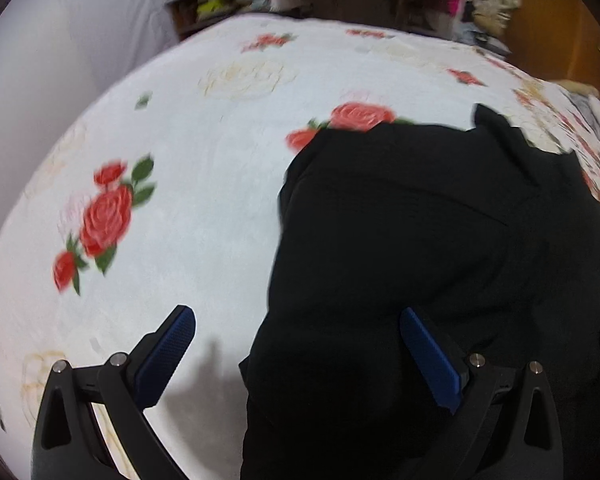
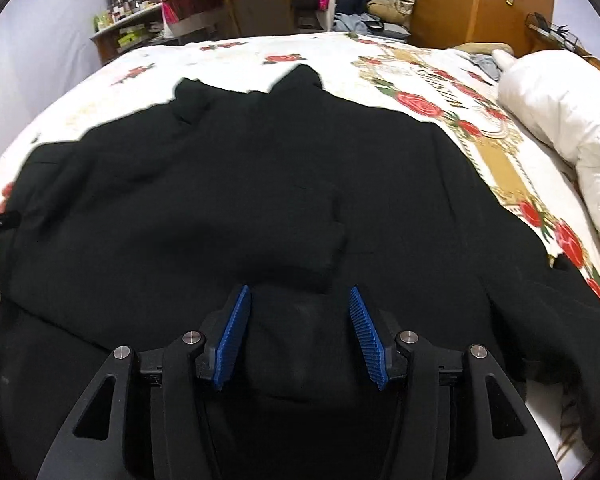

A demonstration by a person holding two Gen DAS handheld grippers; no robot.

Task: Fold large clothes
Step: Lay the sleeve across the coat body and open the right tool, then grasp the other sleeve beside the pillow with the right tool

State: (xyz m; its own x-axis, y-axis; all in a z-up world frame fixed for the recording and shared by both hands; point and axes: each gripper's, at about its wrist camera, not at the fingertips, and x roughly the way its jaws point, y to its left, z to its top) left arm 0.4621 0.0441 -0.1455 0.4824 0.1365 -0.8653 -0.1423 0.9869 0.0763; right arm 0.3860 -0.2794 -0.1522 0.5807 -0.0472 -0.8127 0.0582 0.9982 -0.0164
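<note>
While the left gripper (image 1: 298, 320) hung spread wide over the rose-printed bedspread (image 1: 204, 184), only its right finger overlapped the black garment's (image 1: 420, 240) edge. In the right wrist view, the right gripper (image 2: 299, 300) stood part open, nothing pinched, above the garment spread across the bed beside a white duvet (image 2: 560, 112).

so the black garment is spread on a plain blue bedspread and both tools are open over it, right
Not quite: the bedspread is white with red roses, not plain blue, as the left wrist view shows. The rest holds: the black garment is spread on it, and the left tool and right tool are both open over it.
</note>
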